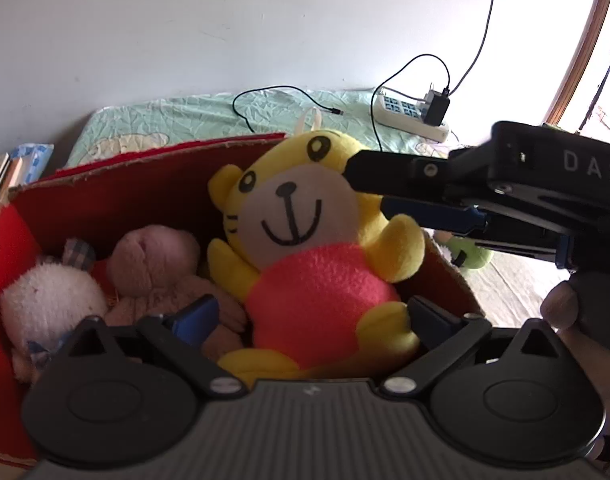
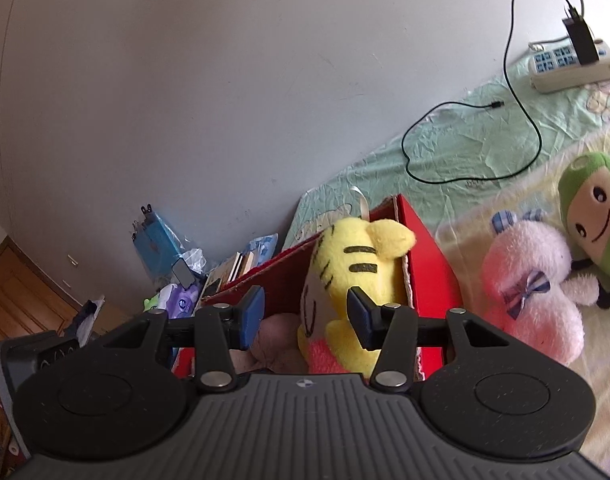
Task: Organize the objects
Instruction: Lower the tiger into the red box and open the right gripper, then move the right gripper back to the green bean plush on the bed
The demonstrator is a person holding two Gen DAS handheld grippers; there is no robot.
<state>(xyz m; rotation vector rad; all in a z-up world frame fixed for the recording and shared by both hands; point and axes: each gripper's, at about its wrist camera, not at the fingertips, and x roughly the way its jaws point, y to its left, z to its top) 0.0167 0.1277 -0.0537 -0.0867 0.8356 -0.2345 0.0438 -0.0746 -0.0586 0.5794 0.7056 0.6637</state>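
I see the yellow tiger plush in a pink shirt (image 1: pixel 305 256) upright in the red cardboard box (image 1: pixel 105 200), at twelve o'clock between my left claw's (image 1: pixel 311 318) wide jaws, with my right claw (image 2: pixel 305 316) also wide, reaching in from three o'clock.

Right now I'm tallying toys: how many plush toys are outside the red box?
2: a pink plush beside the red box, and a green plush behind it. Others may be hidden.

Yellow tiger plush (image 1: pixel 305 240) — feet hidden behind the left hand-held gripper (image 1: pixel 313 320); one ear covered by the right hand-held gripper (image 1: pixel 369 192). Green plush (image 1: pixel 469 254) mostly concealed behind that tool and the red box (image 1: pixel 105 196). Beige plush (image 2: pixel 277 340) — barely visible in the right wrist view. Bedside clutter (image 2: pixel 193 276) too small to identify.
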